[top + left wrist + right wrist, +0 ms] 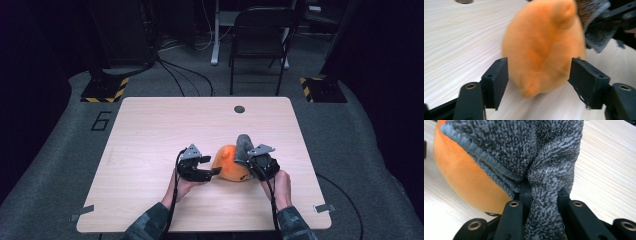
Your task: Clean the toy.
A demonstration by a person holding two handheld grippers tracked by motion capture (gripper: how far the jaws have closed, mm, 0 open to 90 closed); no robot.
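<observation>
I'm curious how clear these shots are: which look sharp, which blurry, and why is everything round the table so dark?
High view: the table is lit and the floor beyond falls to near black, soft overall. Left gripper view: the orange plush toy is smeared with blur, while the wood grain reads fairly clearly. Right gripper view: the grey cloth shows crisp fibres, and the wood grain behind it is clear.

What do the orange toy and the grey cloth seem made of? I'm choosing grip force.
Orange toy: looks like soft plush, with a short fuzzy matte nap. Grey cloth: looks like looped terry or microfibre with a stitched hem, bunched between the right gripper pads.
</observation>
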